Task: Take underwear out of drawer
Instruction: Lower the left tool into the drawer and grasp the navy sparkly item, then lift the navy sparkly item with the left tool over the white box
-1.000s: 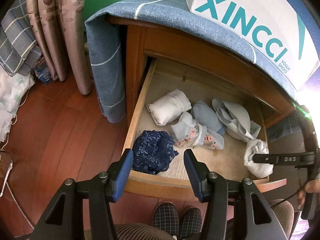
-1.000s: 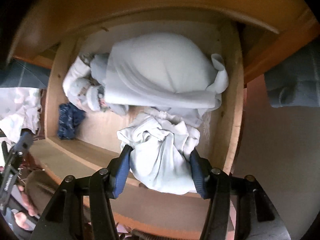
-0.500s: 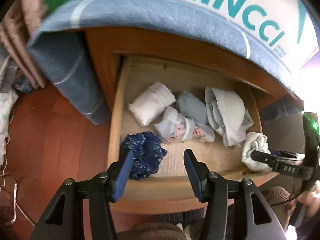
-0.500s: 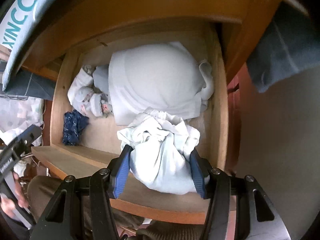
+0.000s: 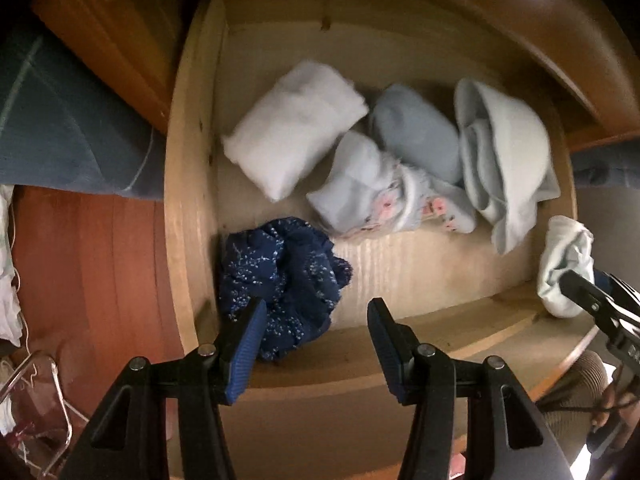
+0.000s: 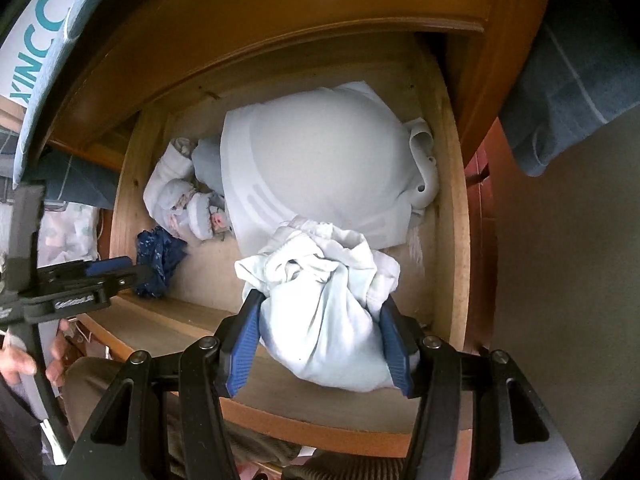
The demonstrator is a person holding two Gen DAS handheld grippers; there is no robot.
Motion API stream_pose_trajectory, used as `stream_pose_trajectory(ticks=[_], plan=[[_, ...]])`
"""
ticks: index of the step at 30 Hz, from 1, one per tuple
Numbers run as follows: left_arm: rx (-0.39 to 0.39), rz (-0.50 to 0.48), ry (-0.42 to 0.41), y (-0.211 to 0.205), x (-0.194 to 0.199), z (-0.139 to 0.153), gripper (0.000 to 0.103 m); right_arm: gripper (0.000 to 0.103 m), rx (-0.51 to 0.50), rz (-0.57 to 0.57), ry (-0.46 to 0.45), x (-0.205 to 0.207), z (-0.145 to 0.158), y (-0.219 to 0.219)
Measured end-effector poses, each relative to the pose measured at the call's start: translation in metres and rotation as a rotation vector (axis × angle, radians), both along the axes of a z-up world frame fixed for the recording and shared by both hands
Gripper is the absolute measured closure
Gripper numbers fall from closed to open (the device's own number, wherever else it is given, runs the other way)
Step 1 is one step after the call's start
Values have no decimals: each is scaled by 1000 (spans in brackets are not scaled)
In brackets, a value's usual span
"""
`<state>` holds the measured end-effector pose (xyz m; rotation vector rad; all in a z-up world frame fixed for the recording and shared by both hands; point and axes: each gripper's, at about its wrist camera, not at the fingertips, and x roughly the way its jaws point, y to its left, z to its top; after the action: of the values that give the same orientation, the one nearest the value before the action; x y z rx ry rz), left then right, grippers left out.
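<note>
The wooden drawer stands open with several bundles of underwear in it. My left gripper is open over the front left corner, its left finger touching the dark blue speckled bundle. My right gripper has its jaws around a pale white bundle at the drawer's front right; the bundle and the gripper also show in the left wrist view. Whether the jaws squeeze it I cannot tell for sure. A white folded bundle, a floral one and pale blue ones lie behind.
The dresser top carries a blue cloth and a white shoe box. The drawer's front rim is just under both grippers. Red wood floor lies left of the drawer. My knees are below the drawer front.
My left gripper has moved forward and down into the drawer, close over the dark blue bundle. My right gripper stays around the white bundle, a little higher and pulled back.
</note>
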<state>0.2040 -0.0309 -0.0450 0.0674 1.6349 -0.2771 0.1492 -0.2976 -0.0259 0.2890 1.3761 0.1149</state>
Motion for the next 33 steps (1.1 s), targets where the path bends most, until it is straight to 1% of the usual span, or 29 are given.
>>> stream_pose_trajectory(ticks=[7, 13, 18, 23, 24, 25, 26, 27, 28, 29, 33], plan=[[42, -5, 72, -3, 12, -22, 49, 51, 21, -8, 5, 1, -1, -1], [83, -2, 96, -3, 26, -35, 49, 50, 21, -1, 7, 1, -1, -1], [117, -18, 102, -11, 38, -40, 49, 50, 25, 0, 10, 1, -1, -1], [136, -6, 73, -17, 46, -40, 49, 50, 28, 1, 13, 1, -2, -1], [139, -4, 70, -16, 44, -38, 52, 50, 29, 2, 14, 1, -2, -2], [144, -5, 65, -16, 44, -38, 58, 50, 29, 2, 14, 1, -2, -1], [159, -6, 60, -18, 49, -38, 70, 50, 29, 2, 14, 1, -2, -1], [163, -3, 59, -16, 48, -39, 74, 50, 28, 2, 14, 1, -2, -1], [152, 1, 55, -14, 49, -38, 76, 50, 28, 4, 14, 1, -2, -1], [141, 2, 49, -12, 50, -36, 81, 50, 27, 5, 14, 1, -2, -1], [118, 7, 21, -5, 49, -26, 90, 50, 27, 6, 14, 2, -3, -1]])
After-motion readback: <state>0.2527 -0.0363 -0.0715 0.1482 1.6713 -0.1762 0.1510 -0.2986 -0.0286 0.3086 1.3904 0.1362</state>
